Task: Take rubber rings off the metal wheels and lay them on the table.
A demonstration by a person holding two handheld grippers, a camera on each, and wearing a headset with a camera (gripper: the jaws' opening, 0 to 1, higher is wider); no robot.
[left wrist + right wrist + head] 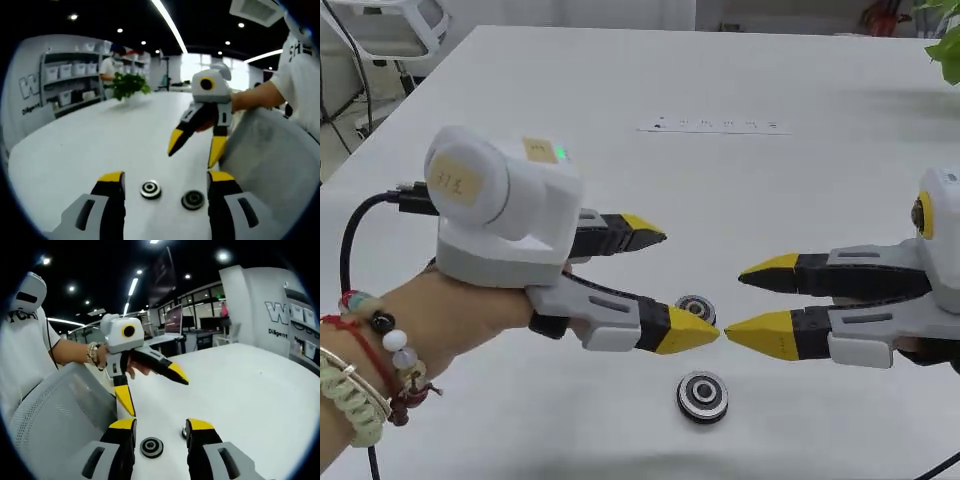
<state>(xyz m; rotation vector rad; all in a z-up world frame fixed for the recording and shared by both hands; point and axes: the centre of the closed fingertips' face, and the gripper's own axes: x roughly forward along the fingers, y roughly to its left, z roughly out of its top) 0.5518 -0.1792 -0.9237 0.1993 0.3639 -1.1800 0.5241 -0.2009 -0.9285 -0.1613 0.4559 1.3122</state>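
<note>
Two small metal wheels with black rubber rings lie flat on the white table (620, 90). One wheel (703, 394) sits near the front edge. The other wheel (695, 307) is partly hidden behind the lower jaw of my left gripper (680, 286). That gripper is open and hovers just above and left of the wheels. My right gripper (738, 302) faces it from the right, open, tips almost meeting the left one's. In the left gripper view both wheels (150, 189) (193, 199) lie between my jaws. In the right gripper view one wheel (151, 446) lies between the jaws.
A thin printed paper strip (715, 125) lies farther back on the table. A green plant (945, 40) stands at the far right corner. A grey mesh chair back (60, 410) is close to the table's near edge. A cable (350, 240) trails from the left gripper.
</note>
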